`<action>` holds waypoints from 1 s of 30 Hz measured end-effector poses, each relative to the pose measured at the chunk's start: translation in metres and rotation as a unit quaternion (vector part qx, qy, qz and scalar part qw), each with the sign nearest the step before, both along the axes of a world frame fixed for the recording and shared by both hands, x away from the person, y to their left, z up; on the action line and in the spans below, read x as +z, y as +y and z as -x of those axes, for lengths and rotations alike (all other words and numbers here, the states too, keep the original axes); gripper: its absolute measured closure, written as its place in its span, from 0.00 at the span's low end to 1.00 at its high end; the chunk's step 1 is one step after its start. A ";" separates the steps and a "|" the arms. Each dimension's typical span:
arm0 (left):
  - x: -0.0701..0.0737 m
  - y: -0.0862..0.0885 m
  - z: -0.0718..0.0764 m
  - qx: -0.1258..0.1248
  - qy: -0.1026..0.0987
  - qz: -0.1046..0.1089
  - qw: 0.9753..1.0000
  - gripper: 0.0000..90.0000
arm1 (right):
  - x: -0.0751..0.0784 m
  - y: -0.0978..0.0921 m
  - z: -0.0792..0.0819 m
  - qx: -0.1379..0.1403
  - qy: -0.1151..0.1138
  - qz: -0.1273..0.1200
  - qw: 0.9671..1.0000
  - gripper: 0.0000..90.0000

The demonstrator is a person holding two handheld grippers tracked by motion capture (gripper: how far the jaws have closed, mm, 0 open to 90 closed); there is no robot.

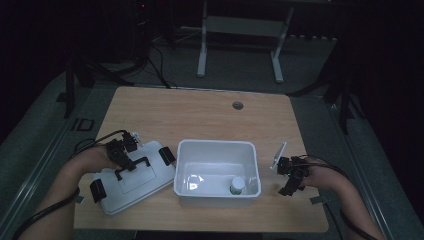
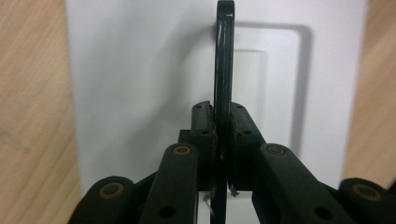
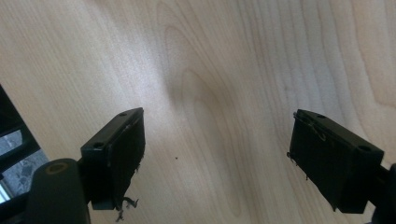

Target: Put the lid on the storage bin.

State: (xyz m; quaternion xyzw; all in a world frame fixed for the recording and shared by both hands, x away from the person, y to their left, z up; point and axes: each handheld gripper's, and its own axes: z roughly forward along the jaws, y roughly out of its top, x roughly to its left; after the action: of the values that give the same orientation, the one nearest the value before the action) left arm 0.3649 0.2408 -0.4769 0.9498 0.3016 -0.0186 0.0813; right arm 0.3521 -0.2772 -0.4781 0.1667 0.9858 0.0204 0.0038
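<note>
Fingers (image 2: 243, 123) of the left gripper (image 1: 121, 151) pinch the black handle (image 2: 224, 60) of the white lid (image 1: 131, 181), which lies flat on the wooden table (image 1: 200, 112) just left of the white bin (image 1: 218, 173). Its long axis runs toward the bin, well apart from the right gripper (image 3: 219, 158), whose jaws stand spread over bare wood. Inside the bin stands what looks like a small white-capped bottle (image 1: 237, 185).
</note>
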 end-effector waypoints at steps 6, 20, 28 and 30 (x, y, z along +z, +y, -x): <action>0.000 -0.001 0.001 -0.002 0.010 0.003 1.000 0.93 | 0.000 0.002 0.000 -0.001 -0.002 0.001 1.000 0.20; 0.038 0.009 0.011 0.003 -0.002 0.008 1.000 0.93 | 0.003 0.001 0.001 0.000 -0.009 -0.004 1.000 0.20; 0.063 0.010 0.019 -0.016 0.000 -0.005 1.000 0.93 | 0.006 0.001 0.001 -0.001 -0.013 -0.005 1.000 0.20; 0.078 0.010 0.022 -0.018 -0.010 -0.007 1.000 0.93 | 0.006 0.002 0.001 -0.002 -0.011 -0.006 1.000 0.20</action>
State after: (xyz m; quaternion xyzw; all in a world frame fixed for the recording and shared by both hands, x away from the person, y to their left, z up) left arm 0.3430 0.2510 -0.3993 0.9556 0.2842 -0.0088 0.0776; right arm 0.3507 -0.2756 -0.4724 0.1687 0.9852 0.0279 0.0138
